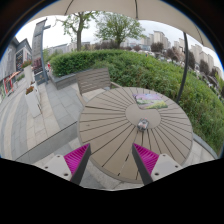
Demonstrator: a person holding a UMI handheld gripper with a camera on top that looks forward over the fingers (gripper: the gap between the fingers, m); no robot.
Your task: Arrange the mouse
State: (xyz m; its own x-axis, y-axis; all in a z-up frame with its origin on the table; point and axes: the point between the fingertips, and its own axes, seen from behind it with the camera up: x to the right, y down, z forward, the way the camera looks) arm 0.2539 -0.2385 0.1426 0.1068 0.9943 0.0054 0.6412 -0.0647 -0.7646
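Observation:
A small grey mouse (pixel 143 125) lies on a round wooden slatted table (pixel 110 125), right of its middle. A flat pale mat or pad (pixel 152 99) lies farther back at the table's right far side. My gripper (pixel 112 160) is open and empty, held above the table's near edge. Its fingers with pink pads (pixel 77 157) stand wide apart. The mouse is ahead of the right finger, well beyond it.
A wooden bench (pixel 95 79) stands behind the table. A green hedge (pixel 140 68) runs behind it, with trees and buildings beyond. Paved ground (pixel 30 125) spreads to the left, with furniture at the far left. A dark pole (pixel 184 62) stands at the right.

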